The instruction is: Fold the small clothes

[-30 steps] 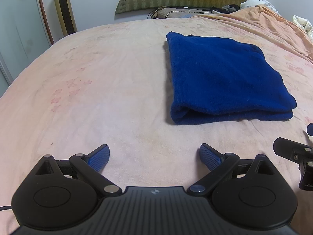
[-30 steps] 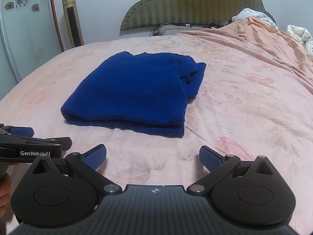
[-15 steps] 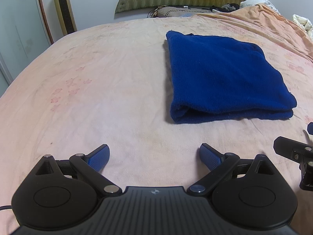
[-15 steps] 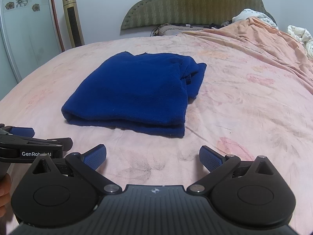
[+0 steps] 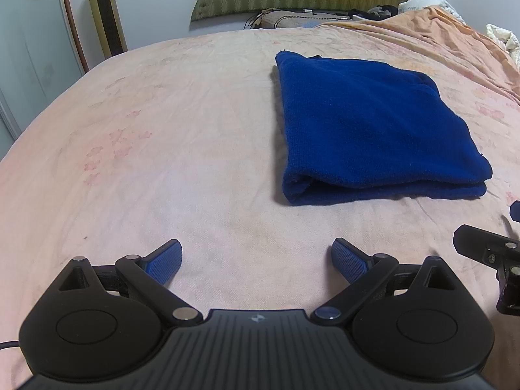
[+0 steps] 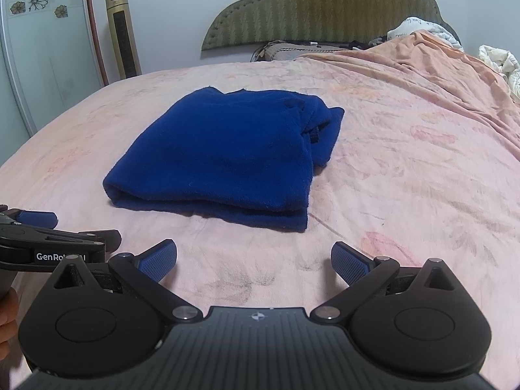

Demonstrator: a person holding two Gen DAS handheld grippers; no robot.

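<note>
Folded blue knit garment (image 6: 224,152) lying mid-frame on the pink bedsheet (image 6: 406,195), left gripper (image 5: 256,261) and right gripper (image 6: 253,260) spread wide, empty, well short; best pinched at its near corners.

the right gripper (image 6: 254,261) filled the bottom of the frame, its jaws spread wide with blue pads (image 6: 349,262) hovering over the pink bedsheet (image 6: 406,175) and nothing between them. in the centre of the frame a dark blue garment (image 6: 224,156) lay folded into a thick rectangle on the bed, its folded edge toward the camera and looser layers bunched at its right side. at the left edge the left gripper (image 6: 39,227) showed side-on, a bit of a hand (image 6: 8,315) below it. a green headboard (image 6: 325,6) stood at upper centre, a gold tower unit (image 6: 123,32) at upper left, crumpled bedding (image 6: 497,61) at upper right.
</note>
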